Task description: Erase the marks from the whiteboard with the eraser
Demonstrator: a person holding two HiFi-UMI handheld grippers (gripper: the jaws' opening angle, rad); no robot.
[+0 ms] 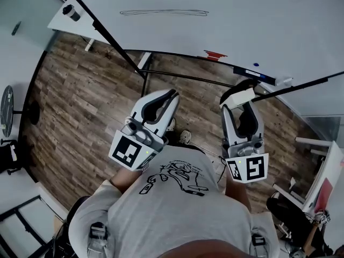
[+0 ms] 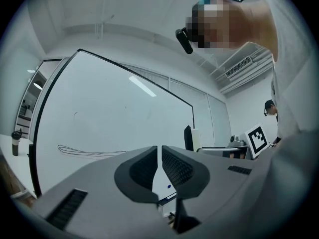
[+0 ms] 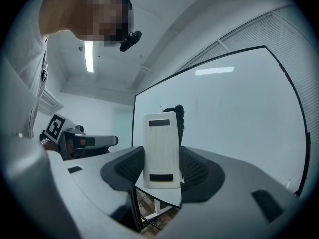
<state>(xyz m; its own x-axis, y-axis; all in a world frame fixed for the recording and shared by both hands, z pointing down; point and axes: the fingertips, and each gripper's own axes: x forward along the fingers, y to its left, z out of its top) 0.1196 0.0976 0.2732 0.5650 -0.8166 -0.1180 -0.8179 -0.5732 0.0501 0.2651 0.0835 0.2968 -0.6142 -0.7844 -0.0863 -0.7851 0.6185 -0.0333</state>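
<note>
Grey T-shirt (image 1: 177,208) fills the foreground as a person stands at a whiteboard (image 1: 242,20), a two-jaw tool in each hand, above a wood-plank floor (image 1: 75,106).

The right gripper (image 1: 240,102) clamps a white eraser (image 3: 161,151) by its two long sides, with the body standing upright between the pads. The left gripper (image 1: 172,94) carries nothing; its pads are drawn together with only a thin slit between them.

The eraser is a slim rectangular block with a ribbed white plastic back and a dark slot at each end. Black felt shows behind its top edge, on the side turned toward the board. It is raised in front of the board's lower part, but no view shows whether the felt touches the surface.

The eraser looks light and easy to swing: a stiff shell that should not give under the jaws, backed by a soft pad that will compress against the board. The smooth plastic sides could slip under hard rubbing, so a hold at mid-length across the shell, as it is held now, seems soundest and leaves the felt face free.

Marks awaiting it include a long, thin looping line (image 1: 164,12) far up the board, a red smear (image 1: 215,55) near the lower edge and a small blue dot (image 1: 256,64) beside it.
</note>
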